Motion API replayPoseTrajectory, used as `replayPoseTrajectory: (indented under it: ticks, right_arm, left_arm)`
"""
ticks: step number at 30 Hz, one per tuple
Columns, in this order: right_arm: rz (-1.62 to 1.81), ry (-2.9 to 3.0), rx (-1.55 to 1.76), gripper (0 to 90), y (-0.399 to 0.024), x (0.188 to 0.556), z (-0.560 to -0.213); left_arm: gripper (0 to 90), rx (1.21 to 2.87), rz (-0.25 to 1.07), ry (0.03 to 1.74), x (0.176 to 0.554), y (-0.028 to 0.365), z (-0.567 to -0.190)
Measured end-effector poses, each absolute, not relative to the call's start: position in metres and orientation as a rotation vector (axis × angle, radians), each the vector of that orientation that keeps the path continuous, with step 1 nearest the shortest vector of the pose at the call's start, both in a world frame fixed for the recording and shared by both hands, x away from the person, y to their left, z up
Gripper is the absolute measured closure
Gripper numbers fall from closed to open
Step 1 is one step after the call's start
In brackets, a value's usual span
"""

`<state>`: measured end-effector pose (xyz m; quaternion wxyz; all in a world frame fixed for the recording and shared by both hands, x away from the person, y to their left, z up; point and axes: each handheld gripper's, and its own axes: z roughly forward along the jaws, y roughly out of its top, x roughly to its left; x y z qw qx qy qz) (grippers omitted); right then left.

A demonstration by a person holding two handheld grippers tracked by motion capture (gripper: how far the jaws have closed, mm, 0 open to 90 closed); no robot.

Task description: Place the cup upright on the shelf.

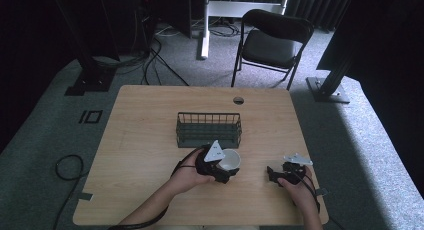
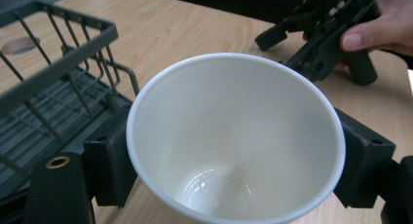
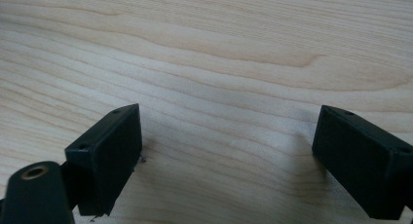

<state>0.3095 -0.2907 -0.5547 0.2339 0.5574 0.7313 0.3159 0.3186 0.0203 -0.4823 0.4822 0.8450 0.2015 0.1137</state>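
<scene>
A white cup (image 1: 231, 160) sits just in front of the dark wire rack (image 1: 209, 129), and my left gripper (image 1: 225, 168) is shut on it. In the left gripper view the cup (image 2: 234, 136) opens toward the camera and is empty, with a black jaw pressed against each side of its wall. There the rack (image 2: 53, 87) lies close on the left. My right gripper (image 1: 274, 175) rests low at the table's front right, held in a hand. In the right gripper view it (image 3: 229, 160) stands open with bare wood between its jaws.
The wooden table (image 1: 150, 140) has a round cable hole (image 1: 238, 100) near its far edge. A black folding chair (image 1: 272, 40) stands beyond the table. Cables lie on the carpet at the left (image 1: 67, 167).
</scene>
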Motion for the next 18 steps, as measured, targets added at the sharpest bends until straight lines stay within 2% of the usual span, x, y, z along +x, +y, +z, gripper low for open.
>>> replayPoseTrajectory:
  ticks: [18]
  right_arm:
    - [0.869,2.007,1.532,10.5,-0.291,0.309,-0.555]
  left_arm:
    - [19.9,1.989,0.321,0.5,0.327,0.03,-0.437]
